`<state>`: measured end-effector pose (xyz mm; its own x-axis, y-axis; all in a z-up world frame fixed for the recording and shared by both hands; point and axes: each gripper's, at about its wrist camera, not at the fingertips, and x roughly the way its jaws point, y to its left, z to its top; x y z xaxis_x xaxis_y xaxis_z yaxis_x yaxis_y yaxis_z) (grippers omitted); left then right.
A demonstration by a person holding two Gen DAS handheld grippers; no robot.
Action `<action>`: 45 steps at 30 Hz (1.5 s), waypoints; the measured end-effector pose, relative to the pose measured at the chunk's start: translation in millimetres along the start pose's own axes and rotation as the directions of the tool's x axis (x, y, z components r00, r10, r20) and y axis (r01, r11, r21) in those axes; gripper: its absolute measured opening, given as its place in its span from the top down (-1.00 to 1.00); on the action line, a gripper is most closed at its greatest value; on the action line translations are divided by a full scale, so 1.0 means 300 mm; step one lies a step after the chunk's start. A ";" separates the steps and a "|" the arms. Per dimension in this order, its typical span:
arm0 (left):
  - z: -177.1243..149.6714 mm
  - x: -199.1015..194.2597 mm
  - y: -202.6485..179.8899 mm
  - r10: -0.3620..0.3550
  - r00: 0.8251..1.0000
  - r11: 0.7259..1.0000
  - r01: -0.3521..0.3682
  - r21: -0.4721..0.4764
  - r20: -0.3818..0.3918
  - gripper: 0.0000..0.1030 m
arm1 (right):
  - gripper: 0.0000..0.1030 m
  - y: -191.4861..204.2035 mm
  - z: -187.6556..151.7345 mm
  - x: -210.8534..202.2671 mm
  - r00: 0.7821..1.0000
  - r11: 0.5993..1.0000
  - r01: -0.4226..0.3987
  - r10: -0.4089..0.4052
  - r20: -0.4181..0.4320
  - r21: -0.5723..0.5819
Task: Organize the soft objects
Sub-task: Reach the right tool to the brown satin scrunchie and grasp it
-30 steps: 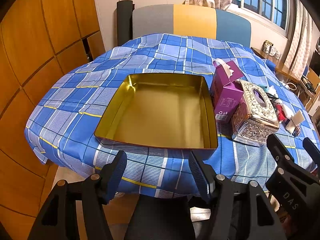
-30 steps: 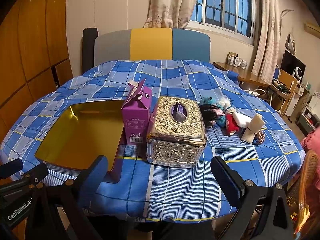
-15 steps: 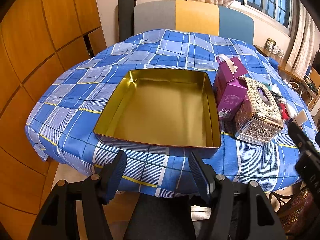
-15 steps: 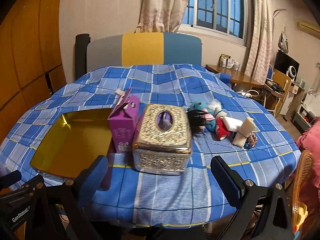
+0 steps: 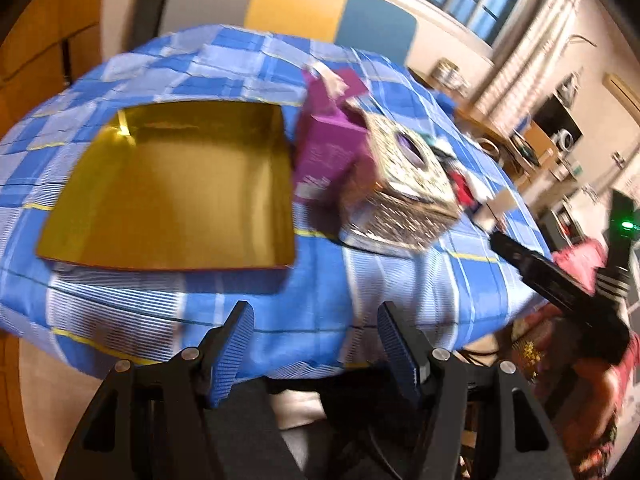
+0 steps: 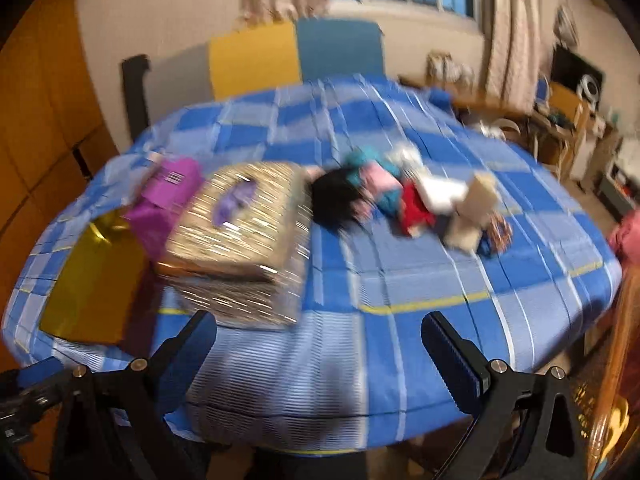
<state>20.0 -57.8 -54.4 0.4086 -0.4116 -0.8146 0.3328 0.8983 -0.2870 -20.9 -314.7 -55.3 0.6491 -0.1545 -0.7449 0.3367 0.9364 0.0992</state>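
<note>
A pile of small soft toys (image 6: 404, 200) lies on the blue checked tablecloth (image 6: 400, 280), right of a glittery gold tissue box (image 6: 240, 240); black hair, teal, red, white and beige pieces show. An empty gold tray (image 5: 172, 196) sits at the left. My left gripper (image 5: 316, 340) hangs open over the table's near edge, in front of the tray's right corner. My right gripper (image 6: 320, 348) is open too, near the front edge, short of the toys. Both hold nothing. In the left wrist view the right gripper's black finger (image 5: 520, 256) juts in at the right.
A purple carton (image 5: 324, 160) stands between the tray and the tissue box (image 5: 400, 196). A grey, yellow and blue chair back (image 6: 296, 56) rises behind the table. A desk with clutter (image 6: 560, 120) stands at the right. A person's pink sleeve (image 5: 576, 260) shows at the right.
Both views have swung right and tilted down, now blurred. The toys have come nearer the middle of the right wrist view. The tray has slid left in the left wrist view.
</note>
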 end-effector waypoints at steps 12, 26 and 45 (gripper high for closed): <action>0.014 0.080 -0.127 -0.127 0.989 0.988 0.132 0.076 -0.070 -0.27 | -0.56 -0.513 0.130 0.155 0.989 0.976 0.144 -0.136 -0.058 0.165; 0.050 0.134 -0.327 -0.276 0.956 0.935 0.290 0.203 -0.094 -0.27 | -0.39 -0.834 0.281 0.465 0.974 0.940 0.122 -0.051 -0.221 0.320; 0.207 0.314 -0.735 -0.272 0.958 0.861 0.283 0.422 -0.088 -0.27 | 0.70 -0.925 0.252 0.462 0.979 0.896 0.122 -0.039 -0.198 0.428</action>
<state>37.7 -304.3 -36.6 0.2259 -0.6252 -0.7470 0.7610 0.5920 -0.2654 27.1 -619.7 -136.3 0.4875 -0.1259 -0.8640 0.6728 0.6849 0.2798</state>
